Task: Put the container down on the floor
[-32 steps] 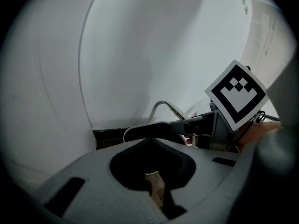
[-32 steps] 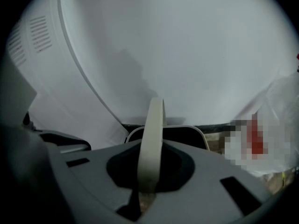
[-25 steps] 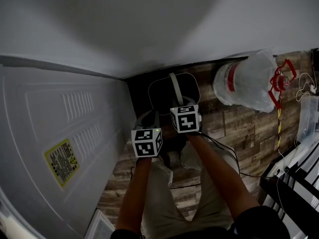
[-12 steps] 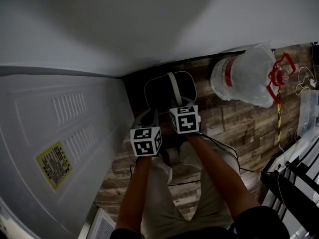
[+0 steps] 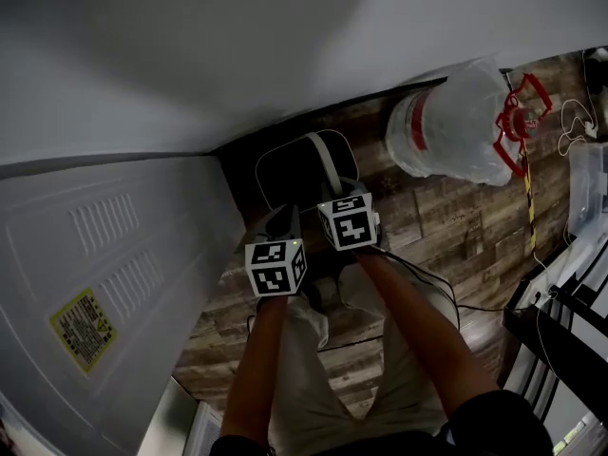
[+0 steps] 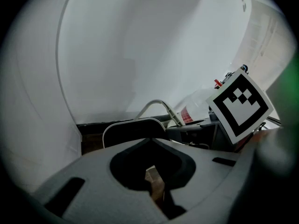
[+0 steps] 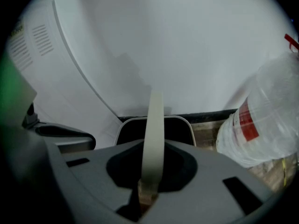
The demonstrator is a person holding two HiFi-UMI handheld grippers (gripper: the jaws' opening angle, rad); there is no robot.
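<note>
So the dark rounded plastic container with the pale rim (image 5: 299, 169) is mid-frame, right up against the base of the white wall (image 5: 285, 46). The clear plastic water jug with a red label (image 5: 446, 131) is on the wood-plank floor (image 5: 446, 240) to its right. The vented white metal panel (image 5: 104, 255) fills the lower left.

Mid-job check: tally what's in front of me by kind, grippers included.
Dark container with pale rim and handle: 1
Clear plastic water jug with red label: 1
White appliance panel with yellow sticker: 1
Two-jaw grippers: 2 (left gripper, right gripper)
Total: 5

Grey tongs (image 6: 155, 190), checkered marker cubes (image 5: 275, 267), beige trousers (image 5: 309, 383)
</note>
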